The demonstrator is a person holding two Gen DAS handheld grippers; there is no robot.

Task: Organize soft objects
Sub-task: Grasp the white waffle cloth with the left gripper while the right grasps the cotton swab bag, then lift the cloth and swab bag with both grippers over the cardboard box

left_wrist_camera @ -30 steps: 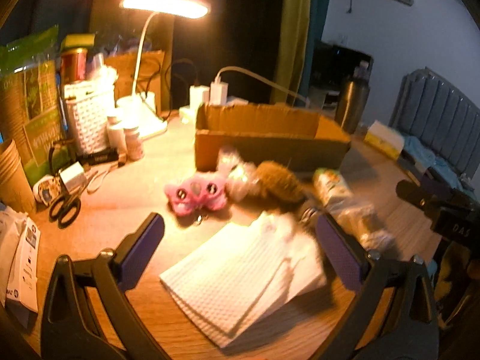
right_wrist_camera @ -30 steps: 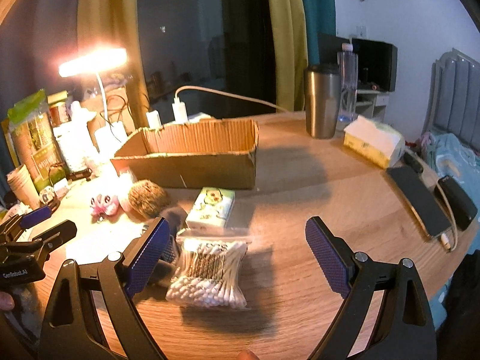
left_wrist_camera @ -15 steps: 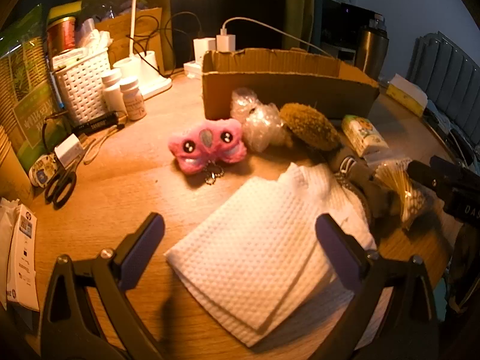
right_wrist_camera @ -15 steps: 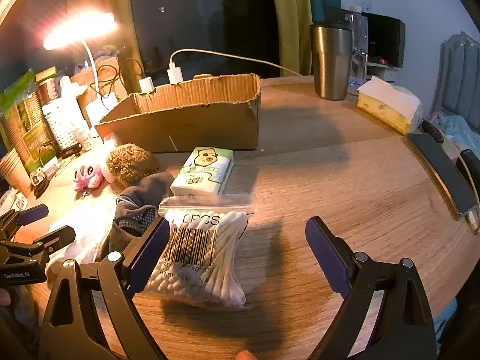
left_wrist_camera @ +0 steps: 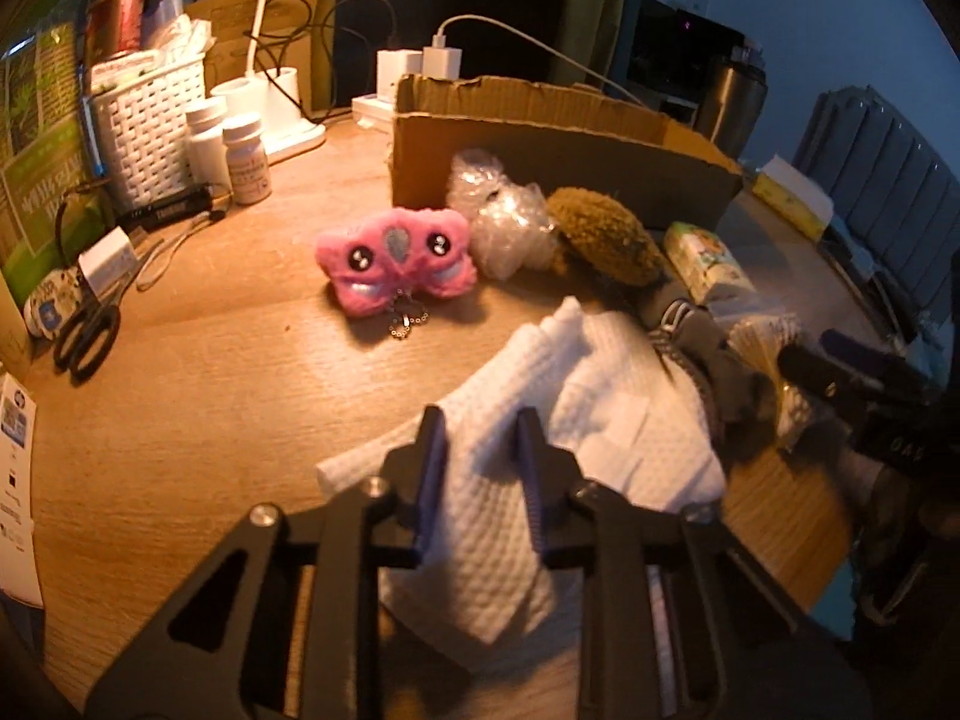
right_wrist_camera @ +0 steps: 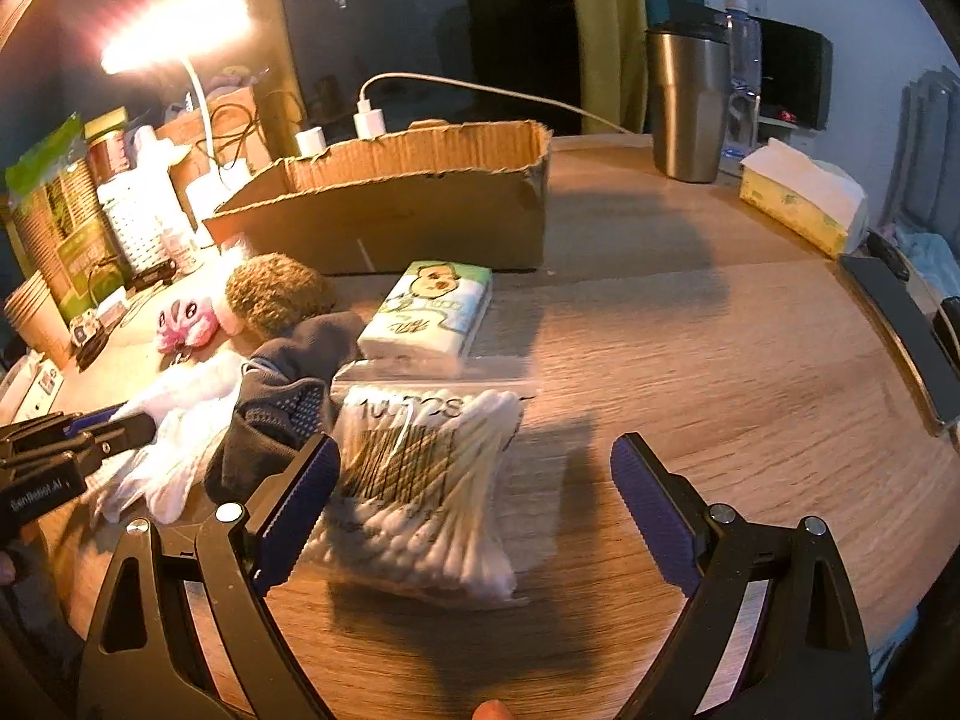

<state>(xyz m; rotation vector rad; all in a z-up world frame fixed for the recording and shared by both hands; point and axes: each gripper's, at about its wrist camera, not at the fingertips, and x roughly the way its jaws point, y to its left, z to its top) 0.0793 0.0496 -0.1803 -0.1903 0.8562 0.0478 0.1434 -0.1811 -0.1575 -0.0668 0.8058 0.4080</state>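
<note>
My left gripper (left_wrist_camera: pixel 480 456) is closing its jaws on the stack of white waffle cloths (left_wrist_camera: pixel 600 420), and a fold is bunched up between the pads. Beyond it lie a pink plush (left_wrist_camera: pixel 396 261), a bubble-wrap bundle (left_wrist_camera: pixel 504 216), a brown fuzzy plush (left_wrist_camera: pixel 606 240), a dark sock (left_wrist_camera: pixel 702 348) and a tissue pack (left_wrist_camera: pixel 708 261), all in front of the cardboard box (left_wrist_camera: pixel 540 138). My right gripper (right_wrist_camera: pixel 474 474) stands open over a bag of cotton swabs (right_wrist_camera: pixel 432 480), which lies between the fingers, nearer the left one.
Scissors (left_wrist_camera: pixel 87 330), a white basket (left_wrist_camera: pixel 150 120) and pill bottles (left_wrist_camera: pixel 246 156) crowd the table's left side. A steel tumbler (right_wrist_camera: pixel 687 102), a tissue box (right_wrist_camera: pixel 798 198) and a dark phone (right_wrist_camera: pixel 900 324) stand at the right. A lit lamp (right_wrist_camera: pixel 174 30) glows at the back left.
Both grippers have come down toward the table. The left jaws went from wide open to narrow, bunching the white cloth between them. The right gripper stays open.
</note>
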